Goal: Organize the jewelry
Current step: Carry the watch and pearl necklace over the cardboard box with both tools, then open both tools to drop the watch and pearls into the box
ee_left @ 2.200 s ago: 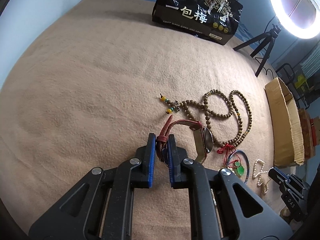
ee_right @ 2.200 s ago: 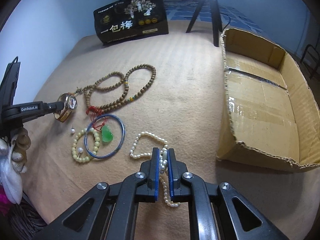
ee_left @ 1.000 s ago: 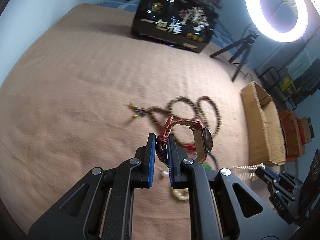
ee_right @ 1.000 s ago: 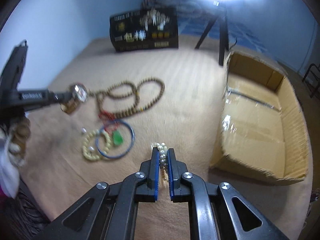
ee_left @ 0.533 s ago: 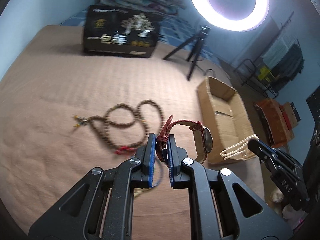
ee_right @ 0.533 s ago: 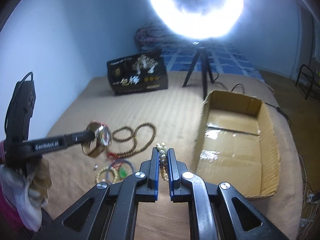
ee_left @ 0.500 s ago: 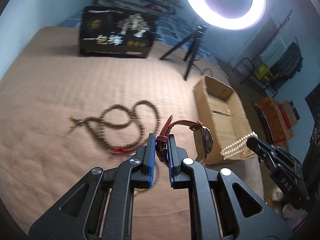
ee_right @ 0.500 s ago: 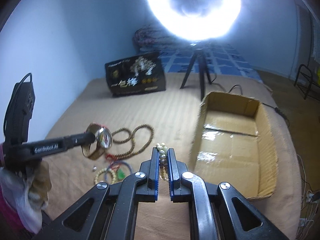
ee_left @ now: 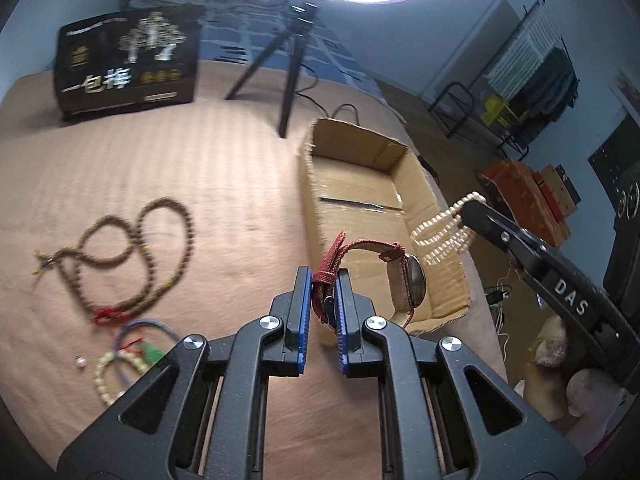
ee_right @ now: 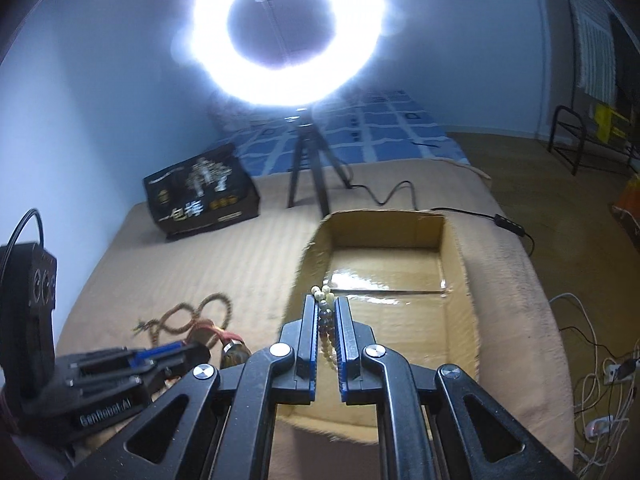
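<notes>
Over the cardboard box (ee_right: 460, 280), whose taped floor is bare, your right gripper (ee_right: 327, 316) is clamped on the pearl necklace (ee_left: 442, 232). Just beside the box's near left corner, your left gripper (ee_left: 324, 292) pinches the watch (ee_left: 406, 280) by its red strap. Left of the box, the wooden bead necklace (ee_left: 132, 252) and bracelets (ee_left: 128, 354) lie on the blanket (ee_left: 224, 184).

We see the cardboard box (ee_right: 460, 280) open on top; only the tripod (ee_right: 308, 168) stands behind it.
</notes>
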`<act>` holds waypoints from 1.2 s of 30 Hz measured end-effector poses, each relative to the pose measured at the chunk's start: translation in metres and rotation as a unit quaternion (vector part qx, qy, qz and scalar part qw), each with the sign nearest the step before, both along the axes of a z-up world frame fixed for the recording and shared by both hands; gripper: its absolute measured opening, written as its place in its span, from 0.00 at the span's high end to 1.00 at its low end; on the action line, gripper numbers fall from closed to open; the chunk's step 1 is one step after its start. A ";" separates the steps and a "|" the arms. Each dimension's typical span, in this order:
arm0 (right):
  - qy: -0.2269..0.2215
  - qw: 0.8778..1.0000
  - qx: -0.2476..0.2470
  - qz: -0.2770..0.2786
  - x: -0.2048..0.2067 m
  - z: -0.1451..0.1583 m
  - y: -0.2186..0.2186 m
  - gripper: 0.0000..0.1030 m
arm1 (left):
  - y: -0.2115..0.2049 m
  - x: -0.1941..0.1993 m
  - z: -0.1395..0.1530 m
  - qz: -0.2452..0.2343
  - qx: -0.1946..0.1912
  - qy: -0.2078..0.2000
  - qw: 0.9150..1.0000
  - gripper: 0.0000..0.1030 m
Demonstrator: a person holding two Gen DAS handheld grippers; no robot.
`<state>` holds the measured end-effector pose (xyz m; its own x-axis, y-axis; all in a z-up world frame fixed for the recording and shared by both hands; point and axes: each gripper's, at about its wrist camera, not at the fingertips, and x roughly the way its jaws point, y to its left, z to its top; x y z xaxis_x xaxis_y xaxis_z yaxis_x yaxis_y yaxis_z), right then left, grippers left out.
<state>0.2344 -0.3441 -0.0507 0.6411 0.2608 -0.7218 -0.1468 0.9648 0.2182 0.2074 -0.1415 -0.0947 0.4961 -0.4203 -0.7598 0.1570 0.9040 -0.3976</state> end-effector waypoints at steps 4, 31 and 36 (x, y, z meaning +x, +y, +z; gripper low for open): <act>0.016 1.000 -0.002 -0.020 0.015 -0.013 -0.014 0.95 | -0.021 0.009 -0.008 -0.009 0.002 0.006 1.000 0.91; 0.039 0.998 -0.022 -0.053 0.028 -0.030 -0.036 0.49 | -0.047 0.014 -0.030 -0.033 0.038 0.016 0.999 0.82; 0.033 0.998 -0.031 -0.048 0.024 -0.024 -0.030 0.45 | -0.036 0.010 -0.025 -0.028 0.047 0.006 0.998 0.82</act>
